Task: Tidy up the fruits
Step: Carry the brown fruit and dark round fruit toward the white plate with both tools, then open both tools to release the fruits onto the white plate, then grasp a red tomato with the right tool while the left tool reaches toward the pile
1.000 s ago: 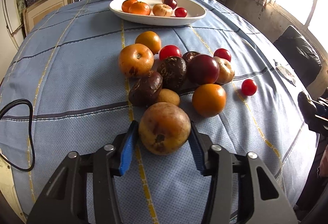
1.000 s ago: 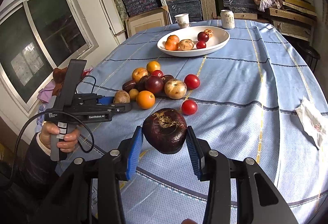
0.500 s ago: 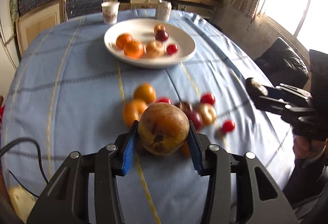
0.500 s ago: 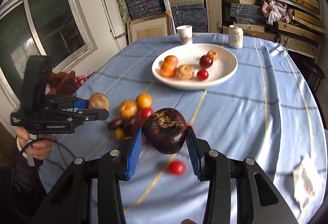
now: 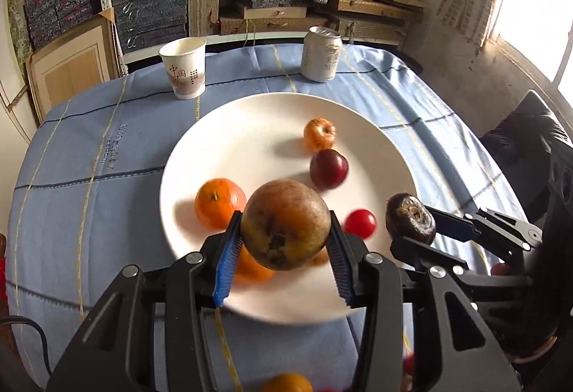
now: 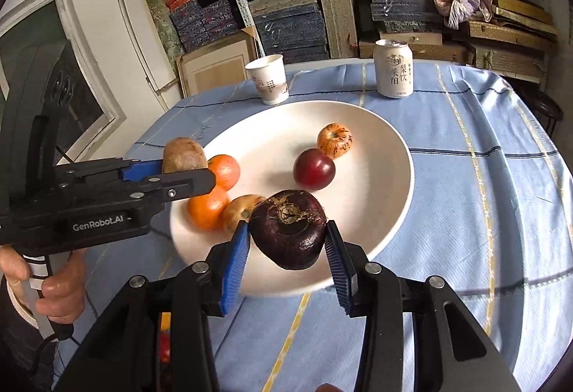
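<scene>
My left gripper (image 5: 284,241) is shut on a brown-yellow pear-like fruit (image 5: 285,224) and holds it above the near part of the white plate (image 5: 250,141). My right gripper (image 6: 288,248) is shut on a dark purple fruit (image 6: 289,228) above the plate's near rim (image 6: 390,213). Each gripper shows in the other's view: the right one (image 5: 412,223) and the left one (image 6: 186,170). On the plate lie oranges (image 5: 219,202), a dark plum (image 5: 328,168), a small speckled apple (image 5: 319,134) and a red tomato (image 5: 361,223).
A paper cup (image 5: 183,67) and a drink can (image 5: 321,53) stand behind the plate on the blue tablecloth (image 5: 89,177). Shelves with stacked boxes fill the back. An orange (image 5: 286,383) lies at the bottom edge, below my left gripper.
Both grippers have lifted their fruits from the pile and carried them forward over the plate, which now looms large. The loose fruit pile has dropped out of sight below.
</scene>
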`<state>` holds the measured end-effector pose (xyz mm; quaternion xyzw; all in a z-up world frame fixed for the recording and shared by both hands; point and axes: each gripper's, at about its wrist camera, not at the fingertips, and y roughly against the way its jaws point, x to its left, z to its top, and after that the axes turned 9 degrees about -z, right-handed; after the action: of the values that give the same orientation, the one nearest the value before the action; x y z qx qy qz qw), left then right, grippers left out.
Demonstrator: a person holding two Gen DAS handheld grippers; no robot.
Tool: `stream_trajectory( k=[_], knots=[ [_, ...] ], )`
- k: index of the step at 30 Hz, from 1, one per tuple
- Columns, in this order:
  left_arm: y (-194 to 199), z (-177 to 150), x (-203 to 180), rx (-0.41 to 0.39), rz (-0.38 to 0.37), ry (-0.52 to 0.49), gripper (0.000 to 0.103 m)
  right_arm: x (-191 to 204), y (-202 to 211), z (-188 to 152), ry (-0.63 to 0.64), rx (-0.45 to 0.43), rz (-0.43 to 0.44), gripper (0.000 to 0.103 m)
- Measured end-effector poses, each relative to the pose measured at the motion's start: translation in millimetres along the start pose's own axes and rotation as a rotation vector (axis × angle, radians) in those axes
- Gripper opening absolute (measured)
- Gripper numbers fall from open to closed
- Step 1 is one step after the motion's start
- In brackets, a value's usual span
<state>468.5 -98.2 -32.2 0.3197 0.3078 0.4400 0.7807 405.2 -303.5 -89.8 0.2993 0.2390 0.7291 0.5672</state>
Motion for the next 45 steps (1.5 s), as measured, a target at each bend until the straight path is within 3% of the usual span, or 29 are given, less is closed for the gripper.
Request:
stream_trajectory(
  k=[4,5,6,8,13,17,22,26,30,33,36,42,45],
  knots=[
    [-17.6,3.9,3.4,0.035,0.024,-0.007,0.045,-0.4,-15.0,2.5,0.017,0.009,-0.005,0.044],
    [-20.8,5.0,3.5,0.042,0.036,-0.011,0.050,-0.5,-16.7,2.9,0.020,0.009,-0.010,0.047],
    [-20.2,5.1,2.9,0.039,0.055,-0.015,0.067,-0.4,-16.6,3.1,0.023,0.007,-0.011,0.058],
    [-11.6,6.1,2.0,0.000,0.083,-0.013,0.090,-1.5,-10.7,4.4,0.018,-0.009,-0.026,0.061],
    [40.9,-4.5,-8.5,-0.078,0.054,-0.019,0.091,0.0,34.9,1.0,0.003,-0.071,0.001,0.065],
    [90.0,-37.6,-19.3,-0.123,0.024,-0.017,0.092,13.0,90.2,-23.0,0.044,-0.123,0.009,0.067],
    [141.7,-112.2,-40.3,-0.161,-0.048,0.007,0.092,31.7,151.3,-83.3,0.096,-0.137,0.024,0.069],
    [161.7,-183.0,-64.7,-0.195,-0.026,-0.024,0.093,45.9,177.9,-138.3,0.116,-0.142,0.017,0.069],
    [161.2,-230.5,-79.5,-0.178,0.023,-0.041,0.093,56.6,176.2,-170.0,0.144,-0.085,-0.004,0.069],
    [161.7,-250.3,-75.4,-0.163,0.008,-0.006,0.093,60.2,167.4,-176.6,0.161,-0.042,-0.047,0.069],
    [164.9,-268.2,-75.8,-0.203,0.040,-0.011,0.093,58.7,161.6,-183.0,0.141,-0.032,-0.050,0.069],
    [159.7,-277.7,-76.0,-0.217,0.016,-0.036,0.093,57.3,151.8,-189.2,0.115,0.006,-0.052,0.068],
    [156.3,-280.0,-72.8,-0.214,0.003,-0.024,0.093,54.0,145.1,-183.5,0.109,0.020,-0.071,0.062]
  ],
)
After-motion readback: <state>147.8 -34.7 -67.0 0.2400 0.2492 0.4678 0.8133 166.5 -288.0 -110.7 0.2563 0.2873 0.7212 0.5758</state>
